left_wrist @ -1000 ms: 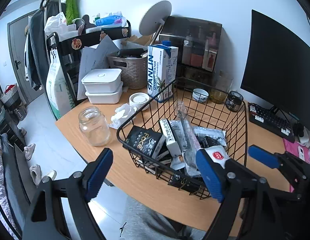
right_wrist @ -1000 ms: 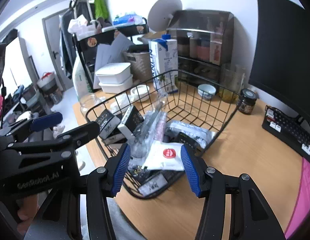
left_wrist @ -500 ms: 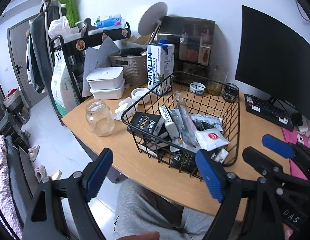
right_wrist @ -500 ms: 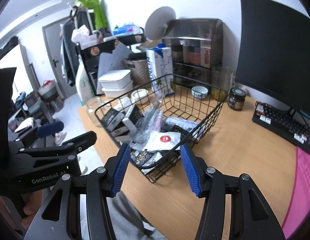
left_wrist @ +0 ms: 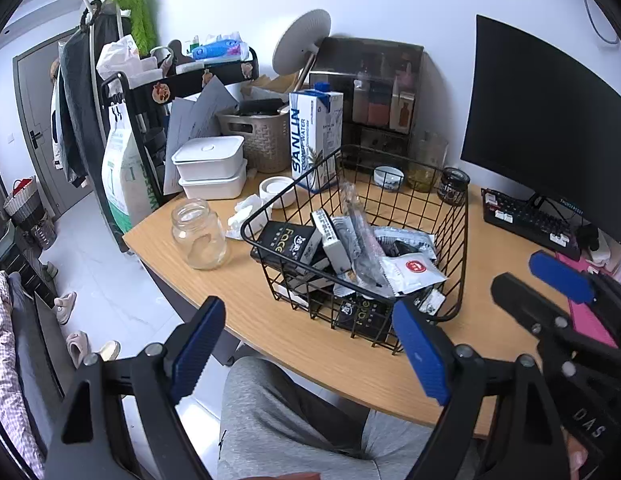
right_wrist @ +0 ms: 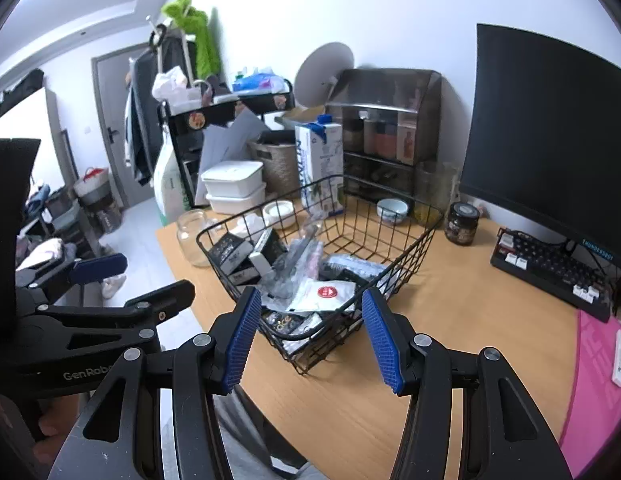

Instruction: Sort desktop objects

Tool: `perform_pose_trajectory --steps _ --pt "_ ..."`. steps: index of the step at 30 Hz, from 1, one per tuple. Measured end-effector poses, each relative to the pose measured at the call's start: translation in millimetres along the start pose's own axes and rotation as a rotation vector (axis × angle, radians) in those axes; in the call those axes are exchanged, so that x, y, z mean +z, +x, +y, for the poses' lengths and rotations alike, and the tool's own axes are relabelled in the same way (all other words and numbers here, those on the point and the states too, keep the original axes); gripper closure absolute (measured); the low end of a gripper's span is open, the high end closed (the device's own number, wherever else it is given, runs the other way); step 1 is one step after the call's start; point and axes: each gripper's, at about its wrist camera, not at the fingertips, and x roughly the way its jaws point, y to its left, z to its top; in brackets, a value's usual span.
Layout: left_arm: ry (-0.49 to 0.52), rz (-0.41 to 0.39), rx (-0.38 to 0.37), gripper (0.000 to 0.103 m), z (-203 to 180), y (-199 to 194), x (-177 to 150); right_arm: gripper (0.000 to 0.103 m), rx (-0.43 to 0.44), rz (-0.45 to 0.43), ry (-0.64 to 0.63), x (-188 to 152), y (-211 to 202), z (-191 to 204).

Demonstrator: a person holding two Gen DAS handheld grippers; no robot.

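A black wire basket [left_wrist: 454,216] [right_wrist: 414,248] stands on the wooden desk, filled with several small packets and boxes, with a white packet with a red round label [left_wrist: 410,270] [right_wrist: 324,294] on top. My left gripper [left_wrist: 306,350] is open and empty, held back over the desk's front edge, apart from the basket. My right gripper [right_wrist: 312,334] is open and empty, just short of the basket's near corner. The right gripper also shows at the right of the left wrist view [left_wrist: 558,272].
An empty glass jar [left_wrist: 198,234], crumpled tissue [left_wrist: 242,216], stacked white lidded boxes [left_wrist: 210,168], a carton [left_wrist: 314,136], a small bowl [left_wrist: 386,178] and a dark jar [left_wrist: 452,186] stand around the basket. A keyboard [right_wrist: 550,268] and monitor [right_wrist: 550,140] are at the right. A pink mat [right_wrist: 598,368] lies beside them.
Both grippers have drawn back from the basket toward the desk's front edge. The white packet with the red label now lies in the basket.
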Motion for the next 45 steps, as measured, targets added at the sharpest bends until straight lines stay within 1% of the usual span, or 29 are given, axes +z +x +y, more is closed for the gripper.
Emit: perform_pose_trajectory --steps 4,10,45 --pt "-0.013 0.015 0.003 0.017 5 6 1 0.050 0.012 0.014 0.005 -2 6 -1" --pt "-0.017 0.017 0.010 0.017 7 8 1 0.050 0.018 0.022 -0.001 -3 11 2" --pt "-0.007 0.026 0.015 0.017 7 11 0 0.050 0.016 0.038 -0.011 -6 14 4"
